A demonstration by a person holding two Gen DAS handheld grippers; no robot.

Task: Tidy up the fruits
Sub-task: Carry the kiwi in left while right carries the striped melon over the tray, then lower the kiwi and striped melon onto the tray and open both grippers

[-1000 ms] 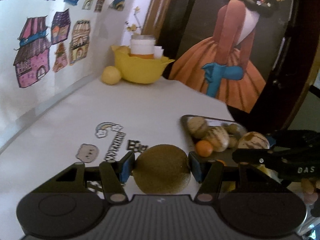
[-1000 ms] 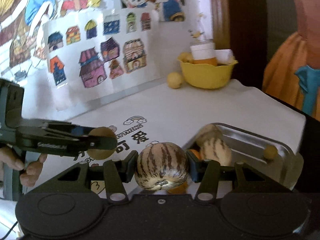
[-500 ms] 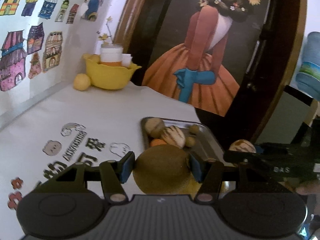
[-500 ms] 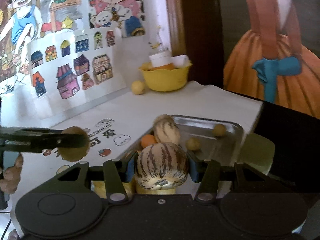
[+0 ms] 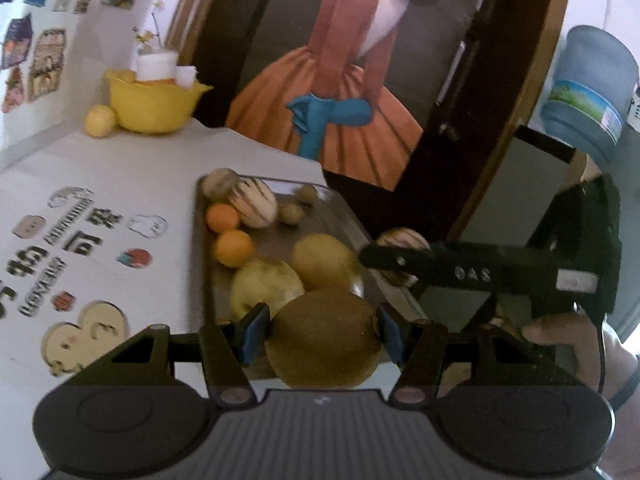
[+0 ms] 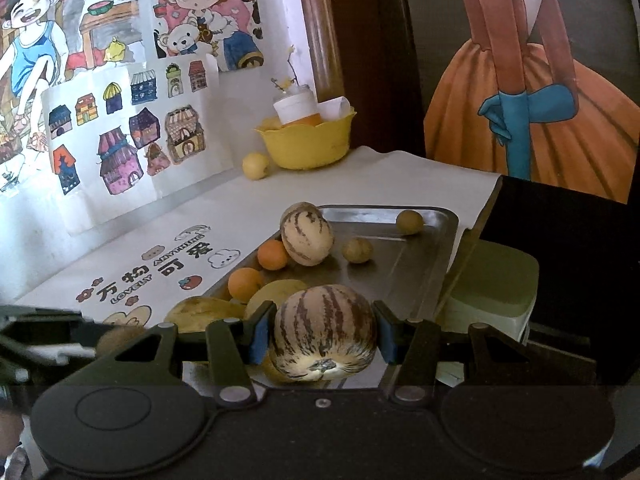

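Observation:
My left gripper (image 5: 322, 338) is shut on a brown kiwi (image 5: 324, 340) and holds it over the near end of the metal tray (image 5: 340, 216). My right gripper (image 6: 322, 338) is shut on a striped melon (image 6: 324, 336), above the tray's (image 6: 424, 264) near right part. The tray holds another striped melon (image 6: 306, 234), two oranges (image 6: 272, 254), yellow pears (image 5: 266, 288) and small brown fruits (image 6: 358, 250). The right gripper also shows in the left wrist view (image 5: 400, 258), at the tray's right edge.
A yellow bowl (image 6: 306, 142) with a jar stands at the table's far corner, a lemon (image 6: 255, 165) beside it. A green box (image 6: 492, 284) sits just right of the tray. Drawings cover the wall on the left. A water jug (image 5: 588, 88) stands far right.
Both grippers have moved back and to the right, from over the table's printed cloth to over the tray's near end, each still holding its fruit.

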